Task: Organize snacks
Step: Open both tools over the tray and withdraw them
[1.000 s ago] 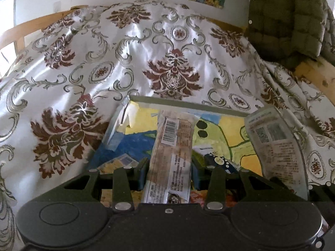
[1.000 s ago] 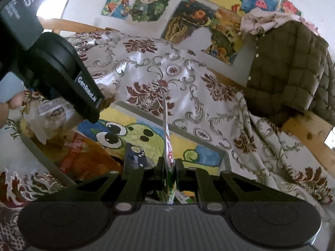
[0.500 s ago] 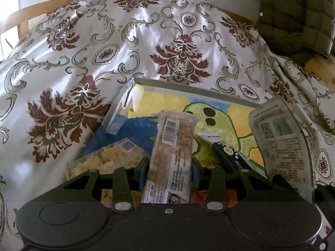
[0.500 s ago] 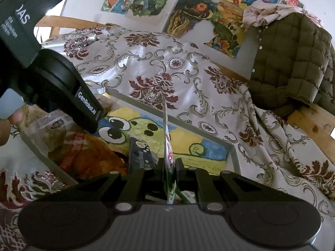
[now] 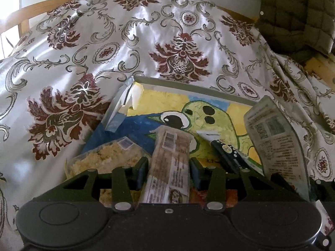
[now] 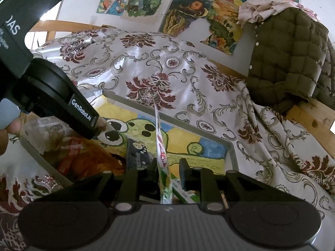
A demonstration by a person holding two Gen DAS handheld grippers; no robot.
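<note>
left wrist: left gripper clamps a long brown snack bar between both pads, above the tray | right wrist: right gripper jaws opening, thin snack packet edge-on between them, over tray, pads clear

One grey tray with a cartoon frog lining sits on the patterned cloth, and the counts run from it. In the tray: one clear pack of pale crumbly snack at its near left corner, one dark blue packet near its middle, one orange-red bag on its left side. Over the tray: one long barcoded bar and one flat printed pouch. Beyond the tray: one quilted olive jacket and several wall paintings.
</note>
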